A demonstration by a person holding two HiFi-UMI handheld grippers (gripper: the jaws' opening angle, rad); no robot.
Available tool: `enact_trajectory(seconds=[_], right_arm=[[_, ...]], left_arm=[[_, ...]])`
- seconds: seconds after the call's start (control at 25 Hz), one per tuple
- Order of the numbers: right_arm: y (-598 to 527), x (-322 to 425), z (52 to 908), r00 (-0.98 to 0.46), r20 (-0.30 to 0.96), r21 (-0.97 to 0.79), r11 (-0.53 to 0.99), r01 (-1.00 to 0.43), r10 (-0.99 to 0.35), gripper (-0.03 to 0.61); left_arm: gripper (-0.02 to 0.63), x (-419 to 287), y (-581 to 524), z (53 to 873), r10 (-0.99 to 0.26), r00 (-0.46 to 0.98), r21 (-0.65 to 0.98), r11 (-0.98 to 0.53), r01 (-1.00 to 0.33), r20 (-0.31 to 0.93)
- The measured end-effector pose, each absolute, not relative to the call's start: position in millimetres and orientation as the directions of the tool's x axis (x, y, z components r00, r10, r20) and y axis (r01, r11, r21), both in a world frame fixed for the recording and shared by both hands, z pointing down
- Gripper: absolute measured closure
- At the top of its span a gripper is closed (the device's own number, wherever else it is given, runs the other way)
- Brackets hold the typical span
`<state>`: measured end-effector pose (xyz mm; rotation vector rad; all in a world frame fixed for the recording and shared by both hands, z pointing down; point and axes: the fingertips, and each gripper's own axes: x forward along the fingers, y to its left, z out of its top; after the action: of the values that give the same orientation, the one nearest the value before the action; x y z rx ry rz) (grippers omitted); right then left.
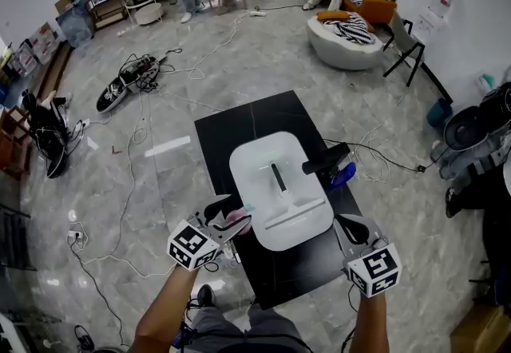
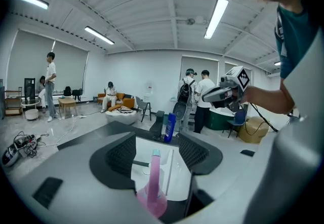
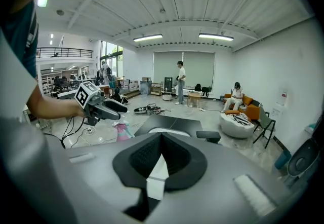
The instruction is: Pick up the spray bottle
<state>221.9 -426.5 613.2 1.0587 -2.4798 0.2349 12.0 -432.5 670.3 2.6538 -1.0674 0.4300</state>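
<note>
Two left fingers gape around the pink spray bottle.

We are wearing a teal short-sleeved top, which is showing at the upper right of the left gripper view, and grey trousers, which are showing at the bottom edge of the head view. We are working with a grey-bodied left gripper and a matching right gripper. Each is ending in black jaws lined with ribbed pads, and each is carrying a white cube with black square markers at its rear.
</note>
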Motion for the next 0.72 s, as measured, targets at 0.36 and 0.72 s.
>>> enact_trajectory(seconds=[0.36, 0.72], right_arm=[[-430, 231, 639, -0.602, 0.475, -0.008, 0.681, -0.732, -0.642, 0.568], [-424, 233, 650, -0.592, 0.487, -0.018, 0.671, -0.742, -0.642, 0.568]], left_arm=[[0.360, 24, -446, 719, -0.601, 0.671, 0.104, -0.706, -0.700, 0.435], [0.454, 21, -444, 763, -0.585, 0.626, 0.109, -0.680, -0.725, 0.516]])
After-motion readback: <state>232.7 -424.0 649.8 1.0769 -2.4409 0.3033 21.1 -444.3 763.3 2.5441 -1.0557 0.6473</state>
